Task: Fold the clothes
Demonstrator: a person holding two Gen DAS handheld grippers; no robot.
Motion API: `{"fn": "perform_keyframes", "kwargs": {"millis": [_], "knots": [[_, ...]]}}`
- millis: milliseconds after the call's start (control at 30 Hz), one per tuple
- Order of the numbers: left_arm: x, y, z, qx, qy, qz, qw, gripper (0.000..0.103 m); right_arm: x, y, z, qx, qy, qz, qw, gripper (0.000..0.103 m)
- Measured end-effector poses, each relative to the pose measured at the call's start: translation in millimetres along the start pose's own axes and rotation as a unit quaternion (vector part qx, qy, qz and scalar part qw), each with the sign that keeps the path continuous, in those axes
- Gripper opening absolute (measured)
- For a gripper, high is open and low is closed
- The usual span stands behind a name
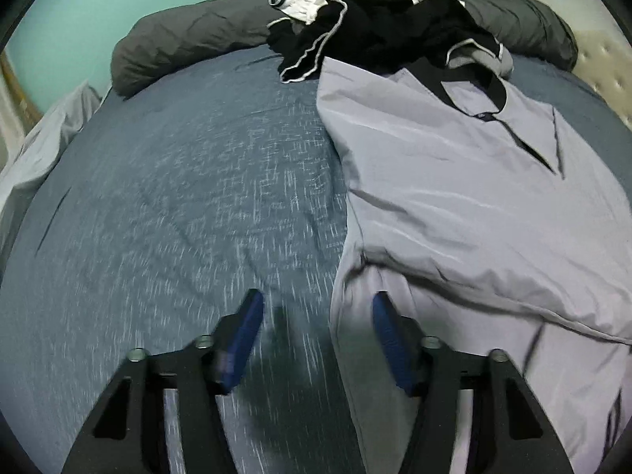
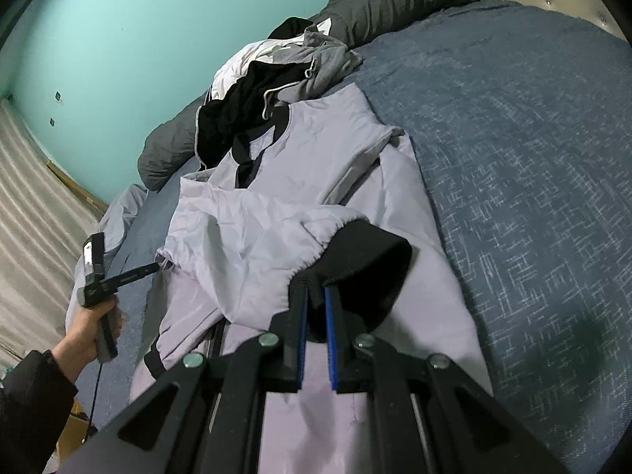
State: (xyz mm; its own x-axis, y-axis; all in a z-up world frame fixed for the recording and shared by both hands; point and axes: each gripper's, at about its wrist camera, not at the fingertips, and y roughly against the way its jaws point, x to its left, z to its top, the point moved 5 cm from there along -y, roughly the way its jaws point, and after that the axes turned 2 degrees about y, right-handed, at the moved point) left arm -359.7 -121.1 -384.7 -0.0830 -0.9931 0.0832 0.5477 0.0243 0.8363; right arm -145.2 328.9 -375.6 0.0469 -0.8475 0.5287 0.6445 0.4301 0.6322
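**Sleeve cuff in the right tool, left tool spread at the jacket's edge**

Gripping the black cuff of a sleeve, the right tool has its blue pads pressed close together with the dark knit pinched between them; the sleeve itself rises off the body of the lilac jacket and drapes across it toward that tool. The left tool stands with its pads wide apart and nothing between them; one pad hovers over the blue bedspread, the other over the jacket's near left edge, so the cloth lies just beside and partly under this tool. In the right wrist view the left tool shows from the side, held in the person's hand, its tip at the jacket's gathered hem corner; whether it touches the fabric there I cannot tell.

The jacket lies front-up on the bed, collar away from the person, its far end meeting a heap of black, white and grey clothes by the dark pillows.

By my judgement the step in hand is laying the sleeve across the chest; doing it well means keeping the cuff firmly pinched, carrying it low and flat so no air pocket rucks the thin cloth, aligning the sleeve's crease with the side seam; the left tool could steady the edge meanwhile.
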Motion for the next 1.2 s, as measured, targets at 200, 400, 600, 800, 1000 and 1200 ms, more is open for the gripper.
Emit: {"fn": "perform_keyframes", "kwargs": {"millis": [200, 400, 600, 800, 1000, 1200], "knots": [[1, -19, 8, 0.01, -0.005, -0.016, 0.9998, 0.004, 5, -12, -3, 0.018, 0.003, -0.002, 1.0, 0.008], [23, -12, 1, -0.01, 0.057, -0.059, 0.9966, 0.003, 8, -15, -5, 0.035, 0.002, 0.007, 0.999, 0.008], [30, -11, -8, 0.008, 0.079, -0.062, 0.9949, 0.009, 10, -19, -9, 0.058, 0.013, -0.006, 0.998, 0.011], [32, 23, 2, -0.039, 0.076, -0.047, 0.9952, 0.031, 1, 19, 6, 0.013, -0.016, -0.032, 0.999, 0.015], [-1, 14, 21, -0.034, 0.014, -0.051, 0.998, 0.031, 28, -3, 34, 0.004, 0.031, -0.025, 0.999, 0.015], [-3, -20, 6, 0.017, -0.003, -0.034, 0.9993, 0.031, 28, -76, 28, 0.081, 0.062, -0.047, 0.994, 0.015]]}}
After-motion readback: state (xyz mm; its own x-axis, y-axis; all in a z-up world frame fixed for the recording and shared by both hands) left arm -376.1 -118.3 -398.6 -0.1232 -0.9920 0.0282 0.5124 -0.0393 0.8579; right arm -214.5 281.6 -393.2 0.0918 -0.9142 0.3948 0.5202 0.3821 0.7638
